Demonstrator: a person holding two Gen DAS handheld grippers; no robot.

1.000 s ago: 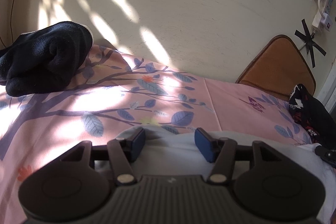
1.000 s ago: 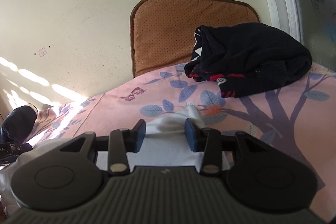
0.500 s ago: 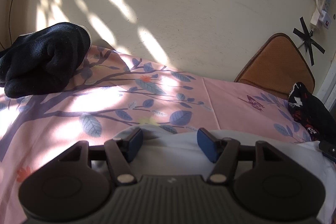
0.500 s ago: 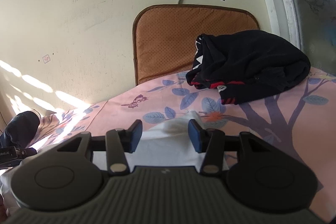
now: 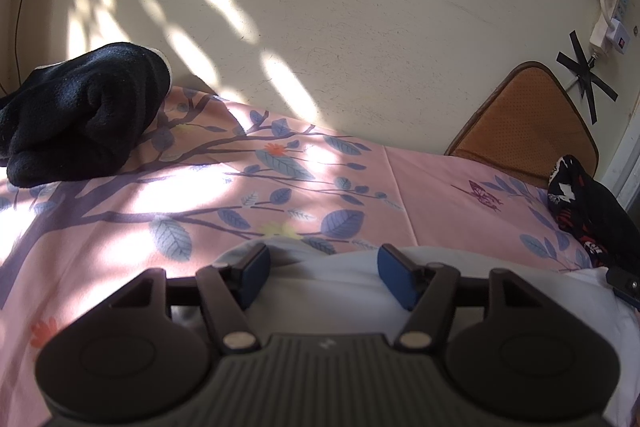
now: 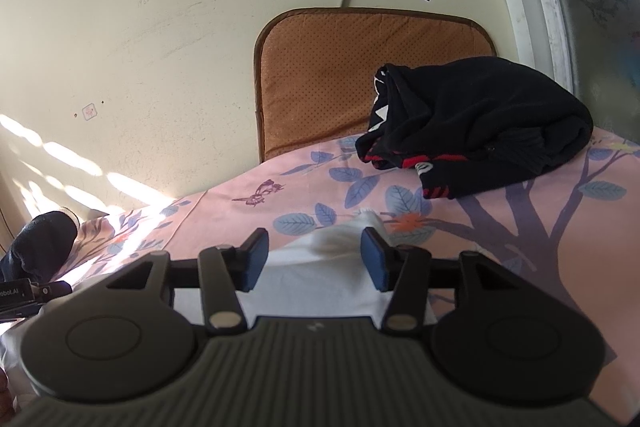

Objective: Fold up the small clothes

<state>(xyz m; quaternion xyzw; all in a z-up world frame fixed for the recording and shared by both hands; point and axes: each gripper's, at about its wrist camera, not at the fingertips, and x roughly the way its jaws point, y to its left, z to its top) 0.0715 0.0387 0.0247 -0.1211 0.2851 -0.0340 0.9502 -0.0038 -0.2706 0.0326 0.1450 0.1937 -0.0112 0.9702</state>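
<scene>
A white garment (image 5: 328, 283) lies flat on the pink leaf-print bedsheet (image 5: 120, 227), just below both grippers. My left gripper (image 5: 322, 273) hovers over its far edge, open, the blue pads apart and the cloth lying slack between them. In the right wrist view the white garment (image 6: 320, 267) rises to a small bunched peak between the pads of my right gripper (image 6: 314, 259). Those jaws are opening and neither pad presses the cloth. A corner of the right gripper's body shows at the right edge of the left wrist view.
A rolled black garment (image 5: 80, 115) sits far left by the wall. A black garment with red and white print (image 6: 472, 131) lies far right, before a brown cushion (image 6: 360, 79) leaning on the wall. A window frame (image 6: 532, 7) borders the right side.
Both pairs of jaws have spread wider. The white cloth between the right pads now lies looser. Neither hand has shifted.
</scene>
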